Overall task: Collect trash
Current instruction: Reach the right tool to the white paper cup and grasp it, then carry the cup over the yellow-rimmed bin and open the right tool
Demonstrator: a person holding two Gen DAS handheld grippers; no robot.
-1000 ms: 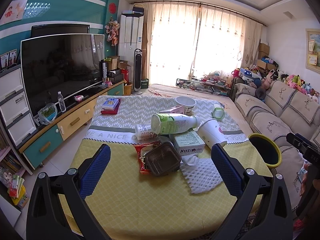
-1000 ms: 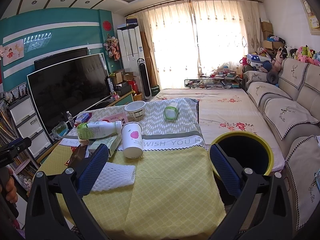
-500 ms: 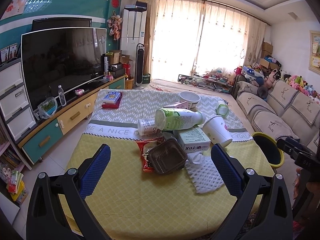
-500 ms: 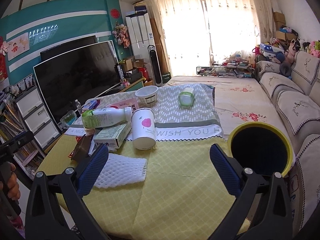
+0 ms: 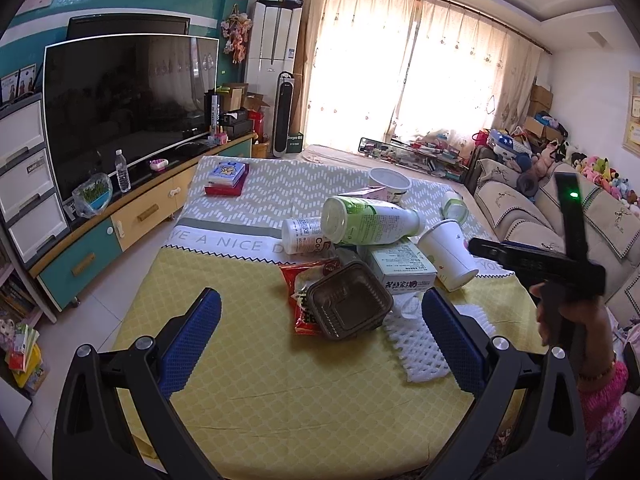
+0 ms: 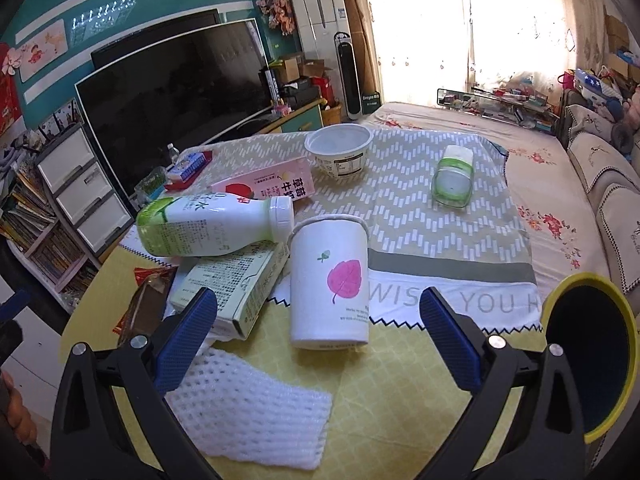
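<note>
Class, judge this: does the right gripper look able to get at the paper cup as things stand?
Probably yes. The right gripper is open, and the paper cup stands upside down between its fingers with nothing in front of it.

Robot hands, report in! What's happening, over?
Left gripper open, empty. Right gripper open, facing paper cup. Yellow bin at right. Nothing blocking.

paper cup (image 6: 329, 286) matt — foam net (image 6: 244, 412) rough — tablecloth (image 6: 400, 420) woven cloth
</note>
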